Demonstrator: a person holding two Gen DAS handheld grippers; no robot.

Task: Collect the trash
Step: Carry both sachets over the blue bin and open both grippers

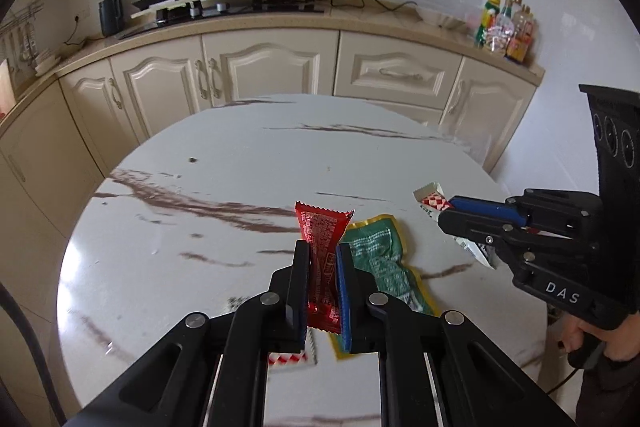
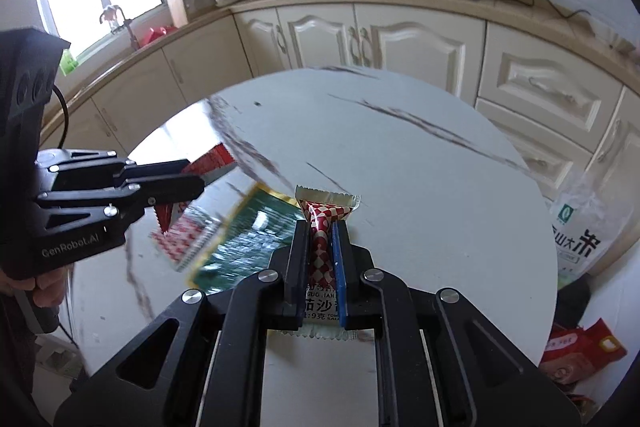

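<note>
The left claw (image 1: 322, 247) is closed on a red wrapper (image 1: 320, 239), held above the near part of the tabletop (image 1: 240, 155). The right claw (image 2: 320, 227) is closed on a red-and-white checkered sachet (image 2: 322, 223), also lifted above the tabletop. A green packet (image 1: 380, 251) lies flat on the tabletop between the two claws, just right of the red wrapper. Another checkered sachet (image 1: 290, 359) lies on the tabletop under the left claw.
</note>
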